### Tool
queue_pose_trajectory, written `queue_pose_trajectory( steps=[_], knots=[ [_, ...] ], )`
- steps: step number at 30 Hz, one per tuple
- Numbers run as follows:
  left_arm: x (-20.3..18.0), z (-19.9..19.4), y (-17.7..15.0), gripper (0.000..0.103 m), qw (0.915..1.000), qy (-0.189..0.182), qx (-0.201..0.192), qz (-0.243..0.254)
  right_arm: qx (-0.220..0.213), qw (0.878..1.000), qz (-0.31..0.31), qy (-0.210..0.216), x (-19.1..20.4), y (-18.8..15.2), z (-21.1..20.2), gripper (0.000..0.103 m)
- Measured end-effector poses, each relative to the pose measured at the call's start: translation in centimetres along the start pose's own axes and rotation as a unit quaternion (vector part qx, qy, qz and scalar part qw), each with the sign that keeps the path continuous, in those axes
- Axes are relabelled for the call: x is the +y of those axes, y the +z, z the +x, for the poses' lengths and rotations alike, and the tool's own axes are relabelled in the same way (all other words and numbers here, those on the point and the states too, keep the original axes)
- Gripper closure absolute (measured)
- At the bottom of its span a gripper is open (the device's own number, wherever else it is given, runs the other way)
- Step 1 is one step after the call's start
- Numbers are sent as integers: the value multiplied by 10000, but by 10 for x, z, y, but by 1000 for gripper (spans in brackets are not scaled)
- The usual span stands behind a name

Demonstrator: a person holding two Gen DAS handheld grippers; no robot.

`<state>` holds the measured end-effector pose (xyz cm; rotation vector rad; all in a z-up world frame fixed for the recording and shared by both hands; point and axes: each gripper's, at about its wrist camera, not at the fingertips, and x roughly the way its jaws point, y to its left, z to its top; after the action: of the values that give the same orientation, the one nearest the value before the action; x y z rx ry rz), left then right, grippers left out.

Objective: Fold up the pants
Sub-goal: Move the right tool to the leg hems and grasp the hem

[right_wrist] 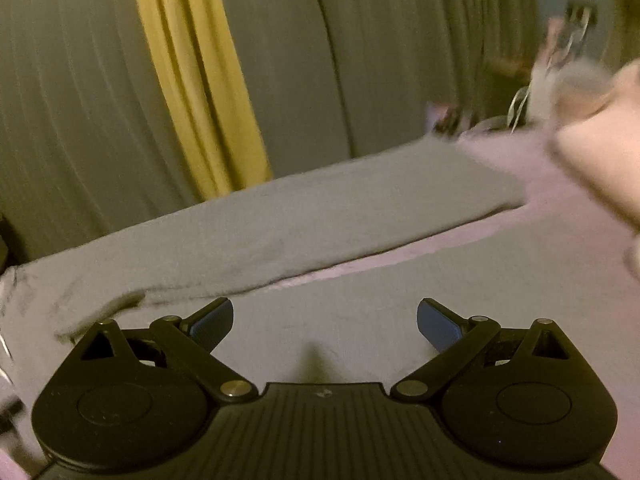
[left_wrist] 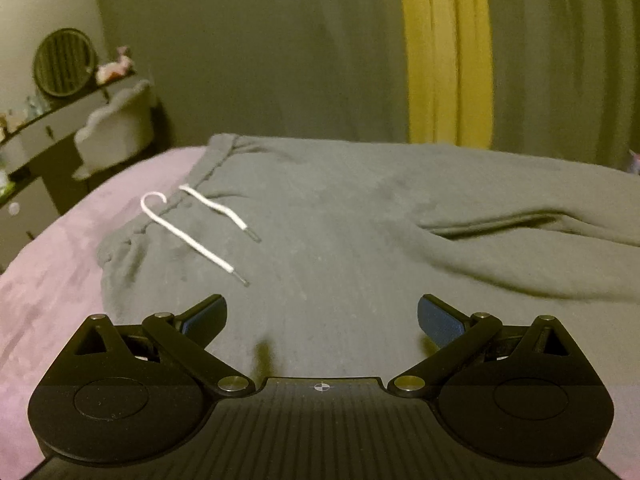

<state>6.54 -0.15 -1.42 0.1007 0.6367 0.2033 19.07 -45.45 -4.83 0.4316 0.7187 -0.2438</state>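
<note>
Lying spread flat on a pink bed cover (left_wrist: 48, 280), the grey pants (left_wrist: 340, 220) have their waistband toward the left, with a white drawstring (left_wrist: 200, 232) trailing across the cloth. Both legs run off to the right, a strip of cover showing between them in the right wrist view. The left gripper (left_wrist: 322, 318) hangs over the seat area, fingers spread wide and empty. The right gripper (right_wrist: 325, 320) hangs over the nearer leg, likewise spread; that view is blurred, so contact with the cloth is unclear. Grey and yellow curtains (left_wrist: 444, 52) hang behind
</note>
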Motion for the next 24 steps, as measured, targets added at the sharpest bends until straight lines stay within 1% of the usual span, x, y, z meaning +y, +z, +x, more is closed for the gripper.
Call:
queue_pose_trajectory(
  steps=[2,3,5,8,10,13,15,17,20,21,22,23,24],
  knots=[
    [4,9,-2,0,10000,-3,38,-75,109,9997,205,-51,7,28,29,4],
    [7,14,-3,0,9998,-41,131,-169,97,9996,230,-101,15,45,48,4],
    [12,24,-4,0,9988,-48,274,-395,179,9997,73,-163,31,70,84,4],
    [12,38,-7,0,9976,-46,525,-452,329,9990,70,-298,55,100,143,5],
    [10,45,-9,0,9967,-54,643,-485,409,9980,274,-406,63,118,180,6],
    [6,48,-12,0,9973,-24,603,-419,533,9944,676,-612,70,141,227,13],
    [5,51,-12,0,9975,-81,580,-392,624,9901,952,-825,67,144,253,14],
    [4,53,-13,0,9974,-96,578,-407,695,9861,1084,-1048,66,146,272,16],
    [3,56,-14,0,9975,-108,578,-400,854,9803,1130,-1373,65,145,299,16],
    [3,57,-15,0,9976,-114,552,-394,852,9797,1046,-1484,68,145,303,17],
    [1,58,-15,0,9978,-109,536,-376,837,9794,892,-1605,72,146,309,20],
    [0,60,-16,0,9979,-98,531,-361,838,9782,676,-1774,77,144,312,35],
    [0,61,-15,0,9980,-90,522,-356,837,9754,390,-2002,81,141,313,56]
  ],
)
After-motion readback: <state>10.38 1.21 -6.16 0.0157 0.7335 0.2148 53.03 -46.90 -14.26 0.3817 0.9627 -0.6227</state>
